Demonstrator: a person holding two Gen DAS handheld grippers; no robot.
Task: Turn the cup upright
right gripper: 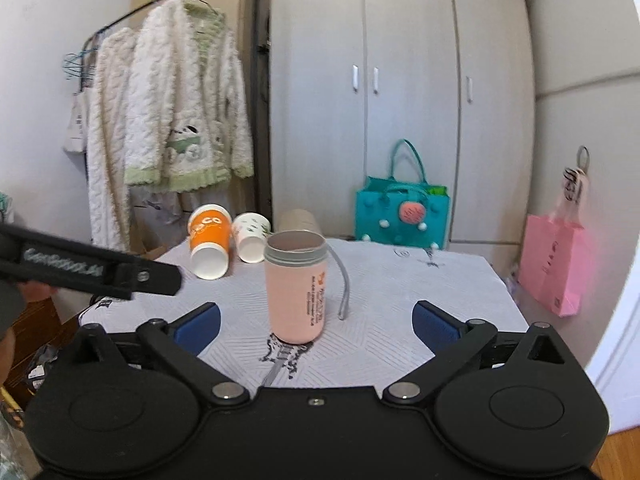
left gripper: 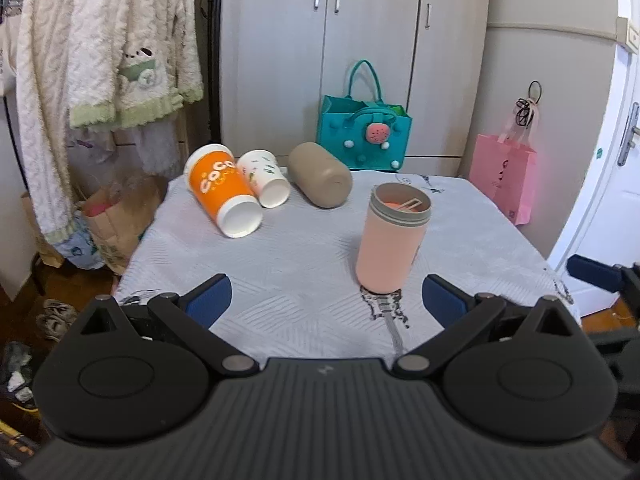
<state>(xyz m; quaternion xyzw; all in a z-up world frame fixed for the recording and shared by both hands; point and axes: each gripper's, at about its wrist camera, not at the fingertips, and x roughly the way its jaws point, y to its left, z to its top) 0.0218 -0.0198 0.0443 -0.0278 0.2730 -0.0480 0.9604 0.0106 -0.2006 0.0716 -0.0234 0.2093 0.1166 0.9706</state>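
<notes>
A pink cup (left gripper: 390,238) with a grey threaded rim stands upright on the table; it also shows in the right wrist view (right gripper: 297,286), with a grey strap hanging at its right. An orange cup (left gripper: 222,192), a white patterned cup (left gripper: 266,184) and a tan cup (left gripper: 320,174) lie on their sides at the table's far end. The orange cup (right gripper: 210,240), the white cup (right gripper: 251,240) and the tan cup (right gripper: 298,220) also show in the right wrist view. My left gripper (left gripper: 326,300) is open and empty, short of the pink cup. My right gripper (right gripper: 316,324) is open and empty, just in front of the pink cup.
The table (left gripper: 280,264) has a light grey patterned cloth. A teal bag (left gripper: 364,132) and a pink bag (left gripper: 504,178) stand behind it by the wardrobe. Fluffy robes (left gripper: 100,60) hang at the left. Paper bags and shoes lie on the floor at the left.
</notes>
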